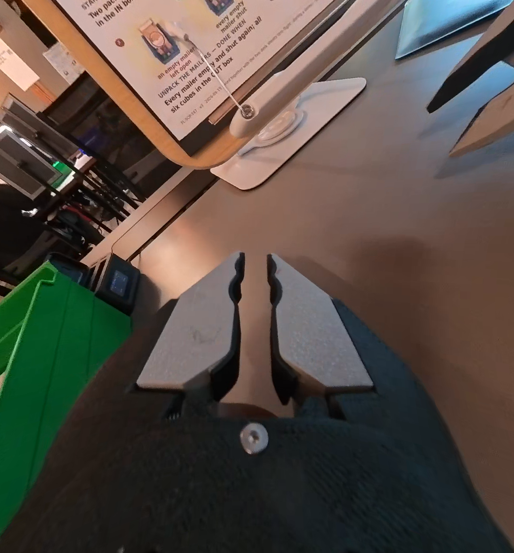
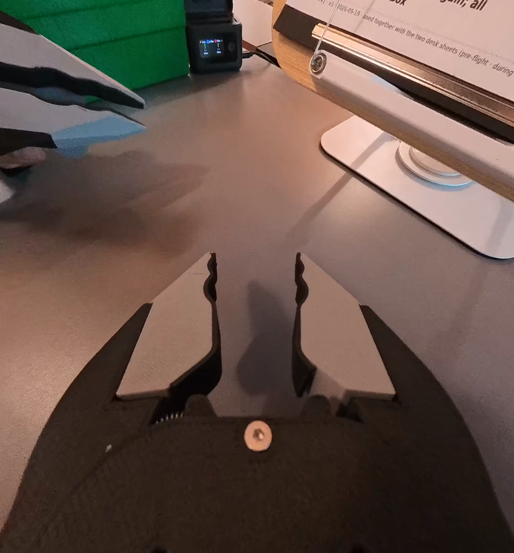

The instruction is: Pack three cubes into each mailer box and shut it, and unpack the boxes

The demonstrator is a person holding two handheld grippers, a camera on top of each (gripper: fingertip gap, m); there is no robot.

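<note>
The right gripper (image 2: 255,263) hangs empty, fingers parted, over the table (image 2: 249,185). The stand (image 2: 429,191) is ahead to its right, the left gripper (image 2: 142,115) ahead to its left.

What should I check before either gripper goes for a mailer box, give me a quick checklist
1. Left gripper empty: ok. Nothing sits between its fingers, which stand a narrow gap apart.
2. Right gripper empty and open: ok. Its fingers are spread wider, over bare table.
3. Grippers apart from each other: ok. In the right wrist view the left gripper shows off to the upper left, not touching.
4. Mailer boxes and cubes located: cannot tell. None shows in either view.
5. Green bin within reach: ok. It stands just to the left of the left gripper; its contents are hidden.
6. Sign stand out of the way: ok. It stands ahead and to the right, apart from both grippers.
</note>
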